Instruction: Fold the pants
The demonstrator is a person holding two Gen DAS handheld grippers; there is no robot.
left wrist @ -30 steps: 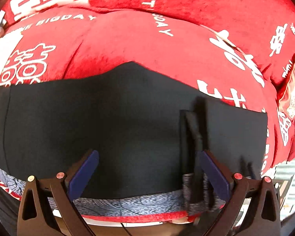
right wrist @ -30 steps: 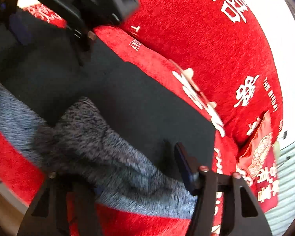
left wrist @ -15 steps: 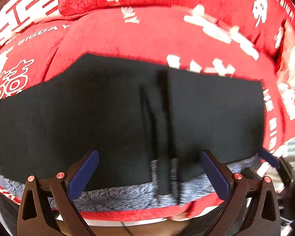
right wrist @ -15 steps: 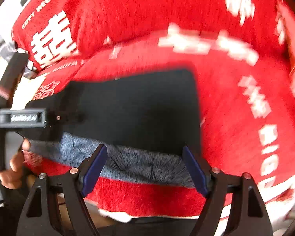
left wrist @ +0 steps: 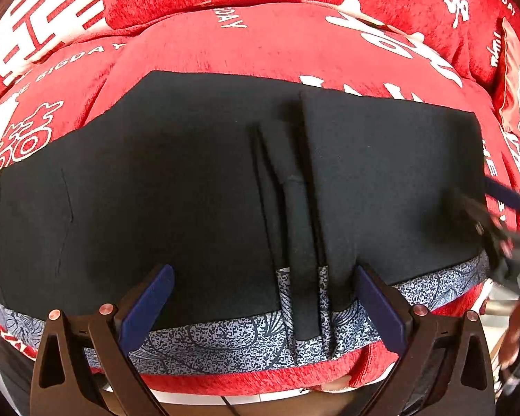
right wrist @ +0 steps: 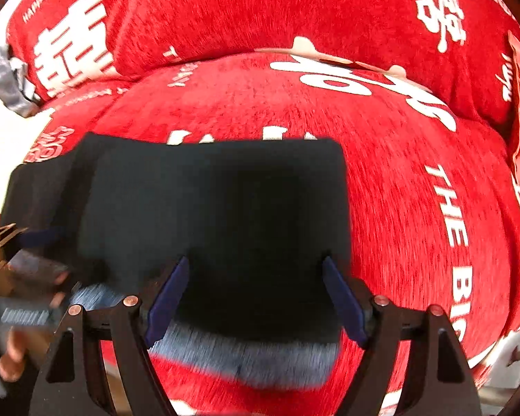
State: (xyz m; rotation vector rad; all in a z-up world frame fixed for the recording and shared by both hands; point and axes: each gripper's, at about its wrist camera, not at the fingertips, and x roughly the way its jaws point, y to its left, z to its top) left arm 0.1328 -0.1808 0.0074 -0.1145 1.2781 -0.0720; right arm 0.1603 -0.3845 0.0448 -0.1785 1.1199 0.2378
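In the left wrist view, the black pants (left wrist: 190, 187) lay spread flat on the red cushion (left wrist: 260, 41), the patterned waistband (left wrist: 225, 339) nearest. The left tool (left wrist: 263, 308) stood wide open above it, holding nothing. In the right wrist view, the right tool (right wrist: 256, 298) was open too, over the pants' right end. The cloth looked soft, light and limp; the firmer waistband corners seemed best to grip.

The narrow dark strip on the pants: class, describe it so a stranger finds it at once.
Find the red cushion with white lettering, then the black pants spread across it. Along their near edge runs a grey patterned band; the strip crosses it, flanked by creases, unlike the smooth cloth beside it.
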